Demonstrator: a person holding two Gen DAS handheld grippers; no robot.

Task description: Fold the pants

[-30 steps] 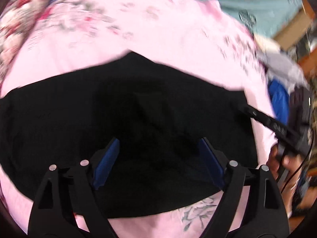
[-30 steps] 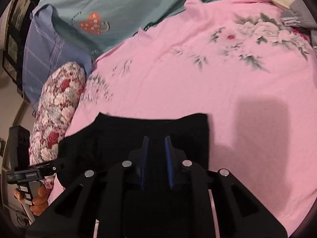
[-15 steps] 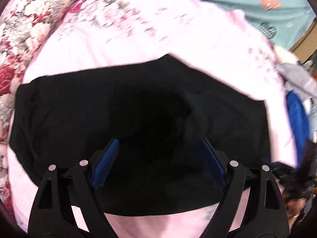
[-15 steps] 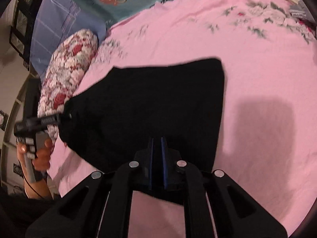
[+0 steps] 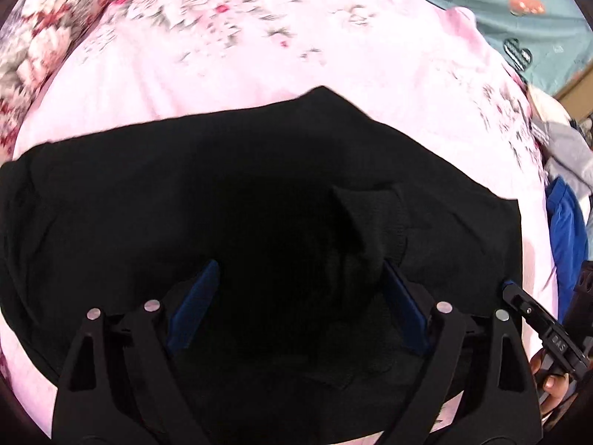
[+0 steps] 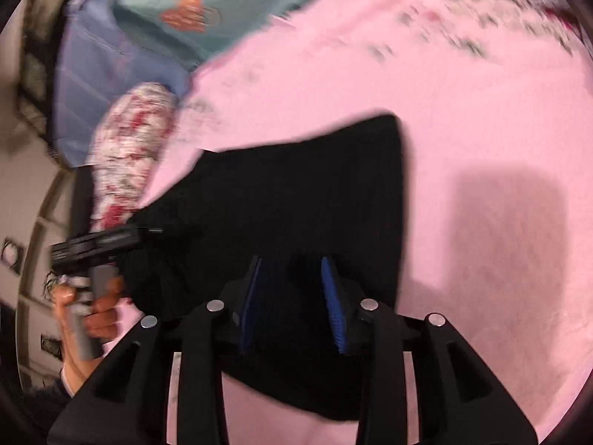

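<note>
The black pants (image 5: 185, 204) lie folded on the pink floral sheet (image 5: 259, 55). My left gripper (image 5: 300, 265) hovers low over them, its jaws wide and still opening. A raised flap of black cloth (image 5: 374, 222) stands by its right pad, not pinched. In the right wrist view the pants (image 6: 296, 185) spread ahead and under my right gripper (image 6: 292, 261). Its jaws are opening, and black cloth sits loose between the blue pads. A hand (image 6: 96, 311) holds the left gripper (image 6: 100, 239) at the pants' left edge. The right gripper's finger (image 5: 533, 319) shows at the lower right.
A red floral pillow (image 6: 129, 155) and a lilac pillow (image 6: 96, 74) lie left of the pants. Teal bedding (image 5: 537, 7) runs along the far side. A blue garment (image 5: 567, 230) and a grey one (image 5: 567, 148) are piled at the right. Bare pink sheet (image 6: 481, 111) extends right.
Both grippers have sunk closer to the pants. The right gripper's pads closed together on the cloth edge, then parted again. The left jaws have widened slightly, and a cloth flap now shows by the right pad.
</note>
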